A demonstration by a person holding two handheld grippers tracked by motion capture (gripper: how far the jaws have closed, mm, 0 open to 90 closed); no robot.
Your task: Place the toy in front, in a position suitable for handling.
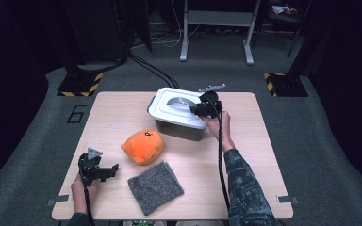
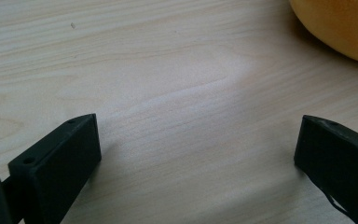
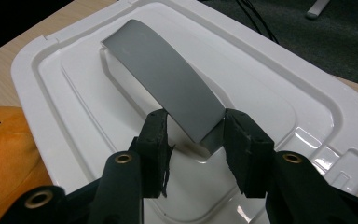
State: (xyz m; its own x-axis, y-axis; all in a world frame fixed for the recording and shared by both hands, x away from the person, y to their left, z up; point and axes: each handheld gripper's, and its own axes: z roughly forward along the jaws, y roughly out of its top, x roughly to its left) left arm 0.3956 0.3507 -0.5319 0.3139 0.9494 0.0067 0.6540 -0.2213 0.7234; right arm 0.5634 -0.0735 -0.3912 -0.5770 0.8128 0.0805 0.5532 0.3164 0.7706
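A dark grey box (image 1: 181, 130) with a white lid (image 1: 167, 112) stands at the back middle of the table. My right gripper (image 1: 195, 110) reaches over the lid from its right side. Its pads sit against both sides of the near end of the lid's grey handle (image 3: 168, 79), so my right gripper (image 3: 195, 135) is shut on the handle. The lid (image 3: 270, 88) rests on the box. My left gripper (image 1: 111, 170) lies low at the front left, and its jaws (image 2: 198, 140) stand wide open over bare wood with nothing between them.
An orange plush toy (image 1: 143, 146) lies in the middle of the wooden table (image 1: 122, 113), just in front of the box, and also appears as the plush (image 2: 340, 23) ahead of the left gripper. A grey cloth (image 1: 155, 187) lies near the front edge.
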